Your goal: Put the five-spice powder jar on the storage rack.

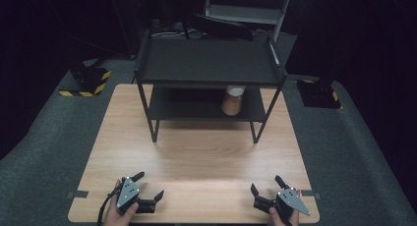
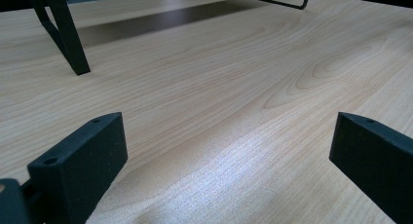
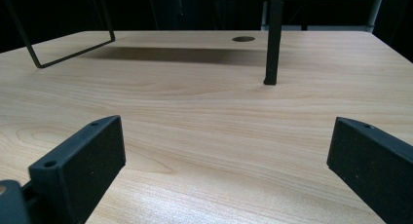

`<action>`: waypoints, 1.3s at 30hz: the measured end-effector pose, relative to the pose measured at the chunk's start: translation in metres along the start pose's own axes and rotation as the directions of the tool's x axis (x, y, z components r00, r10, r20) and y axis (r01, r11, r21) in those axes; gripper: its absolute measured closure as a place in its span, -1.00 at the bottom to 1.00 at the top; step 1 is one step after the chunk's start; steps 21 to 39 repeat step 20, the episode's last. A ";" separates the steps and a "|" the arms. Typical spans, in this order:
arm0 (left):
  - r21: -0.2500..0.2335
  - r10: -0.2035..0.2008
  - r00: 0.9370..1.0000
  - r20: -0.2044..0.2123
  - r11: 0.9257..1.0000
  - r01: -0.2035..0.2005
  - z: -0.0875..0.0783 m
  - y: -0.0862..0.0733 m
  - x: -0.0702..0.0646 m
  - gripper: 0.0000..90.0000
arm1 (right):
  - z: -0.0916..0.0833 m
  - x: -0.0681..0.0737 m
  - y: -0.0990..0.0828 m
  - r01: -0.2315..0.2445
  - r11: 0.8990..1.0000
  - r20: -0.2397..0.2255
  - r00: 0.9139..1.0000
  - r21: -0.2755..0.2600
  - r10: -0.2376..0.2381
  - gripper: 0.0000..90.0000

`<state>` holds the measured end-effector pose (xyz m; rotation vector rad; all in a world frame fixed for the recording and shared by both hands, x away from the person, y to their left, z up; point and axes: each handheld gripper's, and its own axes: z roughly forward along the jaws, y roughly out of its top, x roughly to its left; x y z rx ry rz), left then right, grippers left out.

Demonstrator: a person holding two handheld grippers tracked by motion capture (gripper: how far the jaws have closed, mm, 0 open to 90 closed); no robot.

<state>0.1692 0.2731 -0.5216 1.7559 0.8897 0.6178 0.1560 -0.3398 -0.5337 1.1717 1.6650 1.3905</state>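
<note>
There's the jar (image 1: 233,101), white lid on top and something orange-brown inside, standing upright on the lower shelf of the black rack (image 1: 209,64), towards its right end and tucked under the top shelf. Nothing else shares that shelf as far as the high view tells. The rack stands at the far half of the wooden table (image 1: 196,152), its legs planted on the wood.

Down at the near edge, both tools are parked. The left gripper (image 1: 146,189) sits low by the near-left corner with its jaws spread wide and nothing between them; the left gripper view looks across bare wood grain towards a rack leg (image 2: 68,39). The right gripper (image 1: 268,185) mirrors it near the right corner, jaws apart and empty, and the right gripper view has another rack leg (image 3: 272,39) ahead.

So I'd call this the opening position, the reach not yet begun. The jar is well apart from both tools, nearer the right one. The next move looks like a long forward reach, coming in low under the top shelf and squaring the jaws either side of the jar without clipping that right front leg.
</note>
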 end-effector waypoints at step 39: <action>0.002 -0.002 1.000 -0.001 1.000 0.002 0.000 0.000 0.000 -0.99 | -0.001 -0.001 -0.002 0.007 1.000 -0.022 1.000 -0.004 -0.007 -1.00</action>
